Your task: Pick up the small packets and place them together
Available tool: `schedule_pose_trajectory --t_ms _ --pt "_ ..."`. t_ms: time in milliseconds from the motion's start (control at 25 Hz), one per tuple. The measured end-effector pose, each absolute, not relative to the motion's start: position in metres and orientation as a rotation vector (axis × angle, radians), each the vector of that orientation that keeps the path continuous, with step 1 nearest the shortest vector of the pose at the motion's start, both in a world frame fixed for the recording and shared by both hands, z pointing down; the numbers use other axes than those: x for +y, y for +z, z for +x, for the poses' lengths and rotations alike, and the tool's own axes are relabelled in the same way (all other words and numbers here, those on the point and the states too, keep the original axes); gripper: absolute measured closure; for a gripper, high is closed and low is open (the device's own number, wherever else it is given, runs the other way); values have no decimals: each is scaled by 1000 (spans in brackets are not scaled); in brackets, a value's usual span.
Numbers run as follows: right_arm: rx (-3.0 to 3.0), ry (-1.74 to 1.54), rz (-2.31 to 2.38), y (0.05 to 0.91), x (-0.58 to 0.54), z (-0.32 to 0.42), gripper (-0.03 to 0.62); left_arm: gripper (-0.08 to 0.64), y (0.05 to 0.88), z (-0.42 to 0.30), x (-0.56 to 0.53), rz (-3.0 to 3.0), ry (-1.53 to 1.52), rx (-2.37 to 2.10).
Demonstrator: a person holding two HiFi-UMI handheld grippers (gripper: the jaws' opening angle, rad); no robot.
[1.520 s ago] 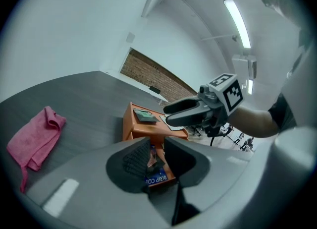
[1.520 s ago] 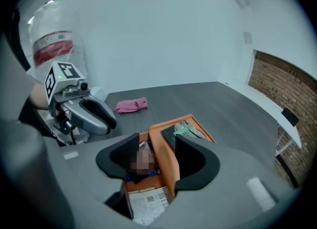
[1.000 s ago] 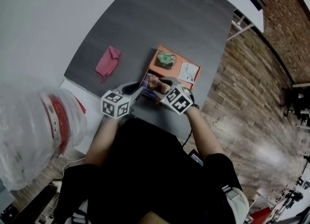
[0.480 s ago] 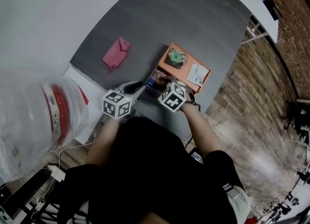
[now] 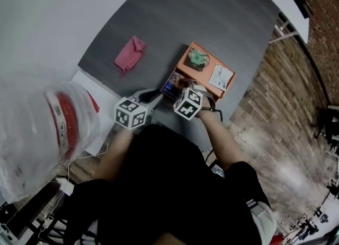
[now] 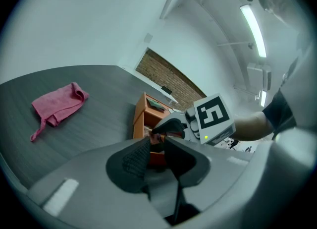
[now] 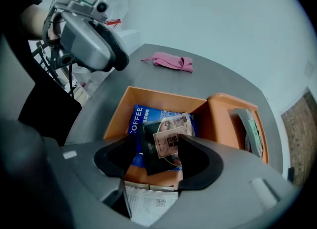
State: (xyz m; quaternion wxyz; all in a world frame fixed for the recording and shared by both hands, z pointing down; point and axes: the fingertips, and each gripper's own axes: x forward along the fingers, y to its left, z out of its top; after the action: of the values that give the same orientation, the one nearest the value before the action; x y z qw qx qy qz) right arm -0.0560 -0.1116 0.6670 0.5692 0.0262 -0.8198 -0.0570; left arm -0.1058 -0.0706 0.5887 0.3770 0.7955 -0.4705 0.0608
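Moved forward since a second ago: right gripper (image 7: 158, 146), now over orange tray (image 7: 163, 98). Dark packet (image 7: 166, 141) between its opening jaws, lying on blue coffee packet (image 7: 143, 116) in tray compartment nearest person. Left gripper (image 6: 157, 146) beside tray, jaws slightly apart, empty. Pink cloth (image 7: 171, 61) well apart on grey table (image 7: 218, 82).
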Motion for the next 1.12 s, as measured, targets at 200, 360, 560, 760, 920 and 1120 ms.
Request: schedule_pose_trajectory --t_ms 200,360,560,760,920,1120 --pt "-1895 -80 85 675 -114 -53 327 474 589 -105 -68 2035 169 -1190" --pt "-1897 -41 74 676 -112 -52 339 474 591 -105 -66 2031 174 -1187" --pt "-1904 29 51 677 -104 -52 411 474 590 -105 -65 2032 180 -1186" --pt "-1900 37 7 677 -96 -51 538 474 590 -105 -65 2033 183 -1182" --pt "-1921 -3 19 675 -93 -50 589 474 591 -104 -64 2036 187 -1177" --pt "-1953 -75 85 663 -102 -48 591 474 591 -101 -66 2036 171 -1167"
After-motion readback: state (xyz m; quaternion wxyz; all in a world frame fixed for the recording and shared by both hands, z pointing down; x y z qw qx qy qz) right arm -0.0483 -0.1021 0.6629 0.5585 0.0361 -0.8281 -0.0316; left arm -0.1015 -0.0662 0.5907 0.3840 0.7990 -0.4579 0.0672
